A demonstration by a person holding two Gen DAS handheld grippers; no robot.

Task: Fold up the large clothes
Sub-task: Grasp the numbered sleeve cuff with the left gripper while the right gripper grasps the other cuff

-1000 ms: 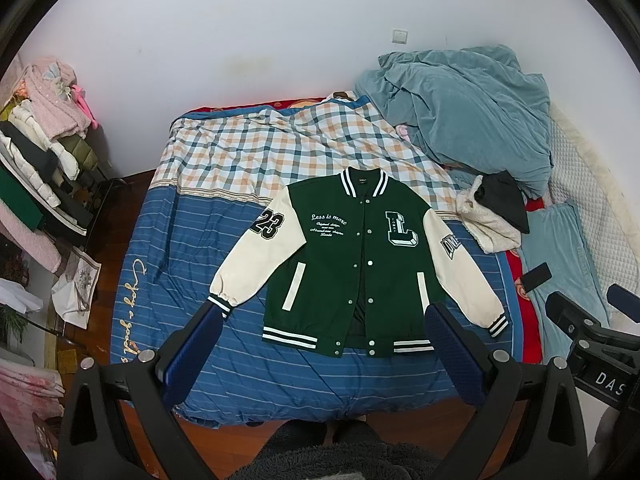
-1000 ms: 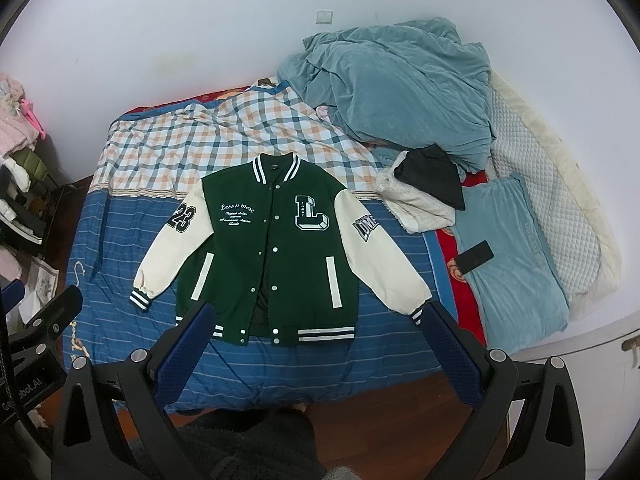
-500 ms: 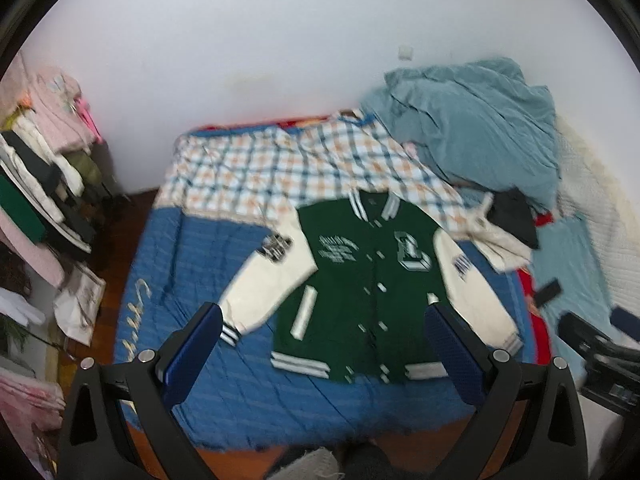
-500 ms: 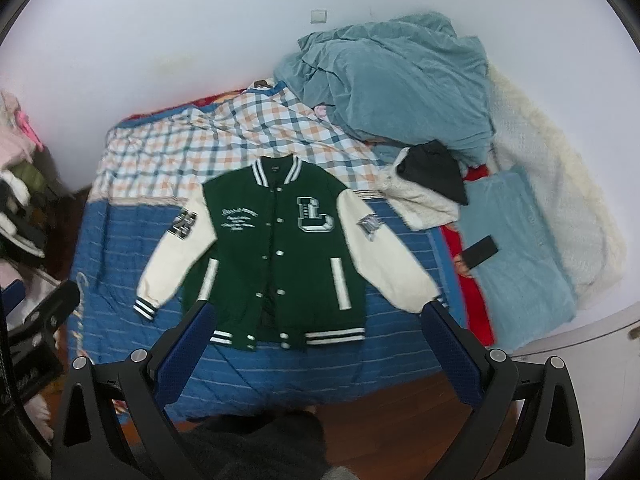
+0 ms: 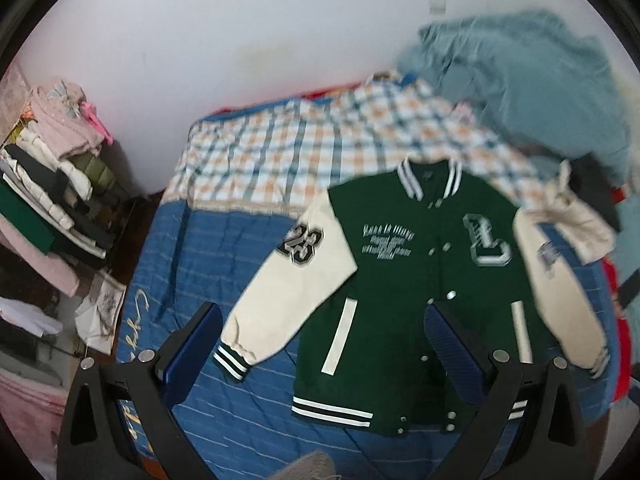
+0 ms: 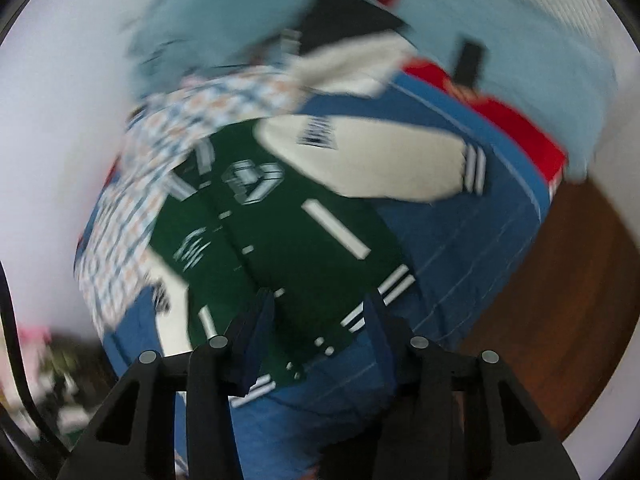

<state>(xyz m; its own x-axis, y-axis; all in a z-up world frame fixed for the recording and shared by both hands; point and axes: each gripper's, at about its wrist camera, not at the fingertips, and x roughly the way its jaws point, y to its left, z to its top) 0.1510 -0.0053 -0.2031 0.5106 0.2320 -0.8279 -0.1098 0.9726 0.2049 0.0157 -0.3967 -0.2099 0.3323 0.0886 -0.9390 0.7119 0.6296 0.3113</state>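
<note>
Hovering above the bed (image 5: 224,420), the left tool (image 5: 320,344) is spread wide and grips nothing; the right tool (image 6: 320,332), partly narrowed, holds nothing either. Beyond them the jacket (image 5: 404,280) lies flat, sleeves out, so all folding remains.

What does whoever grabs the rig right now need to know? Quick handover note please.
Left tool: open, holding nothing, above the near part of the bed.
Right tool: fingers part-closed with a gap, nothing gripped, over the jacket hem; that view is blurred.
Jacket: flat, front up, sleeves spread, on the blue striped bedspread.
Done: nothing folded.
Left: all of it; I would probably start by bringing a sleeve across the body.
</note>
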